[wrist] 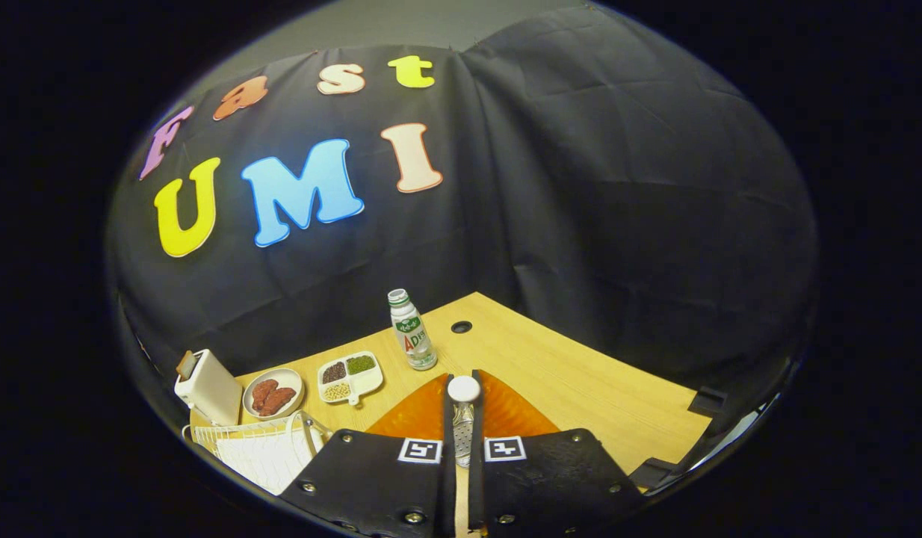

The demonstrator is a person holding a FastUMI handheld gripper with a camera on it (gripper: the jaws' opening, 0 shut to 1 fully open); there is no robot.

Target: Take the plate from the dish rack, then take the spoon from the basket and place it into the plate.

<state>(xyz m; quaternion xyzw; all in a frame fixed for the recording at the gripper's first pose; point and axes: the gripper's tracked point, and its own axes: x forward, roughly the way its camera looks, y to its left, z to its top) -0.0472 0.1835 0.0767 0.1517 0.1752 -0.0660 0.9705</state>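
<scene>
The gripper (462, 418) has its 2 fingers drawn close together, with only a narrow slot between them, and in that slot sits the spoon (462, 422): a metal handle running along the gap, topped by a round white end that pokes up just past the fingertips. Both fingers appear to press on the handle from either side, so the claw is clamped on the spoon. Directly under and ahead of the fingers lies the orange plate (420, 417), its ribbed surface spreading out to both sides of the fingers on the wooden table (580, 381); the spoon is held above it, and whether it touches the plate cannot be told. Just beyond the fingertips stands a small bottle (412, 331) with a white cap, upright on the table, and near it, further back, is a dark round hole (461, 326) in the tabletop. To the left of the bottle rests a white divided dish (350, 377) with 3 filled sections of dark, green and pale grains. Left of that is a round dish (273, 393) with reddish-brown pieces in it, and beside it a white toaster (207, 387) with a slice sticking out of the top. In front of the toaster, left of the fingers, is the white wire dish rack (263, 444)
</scene>
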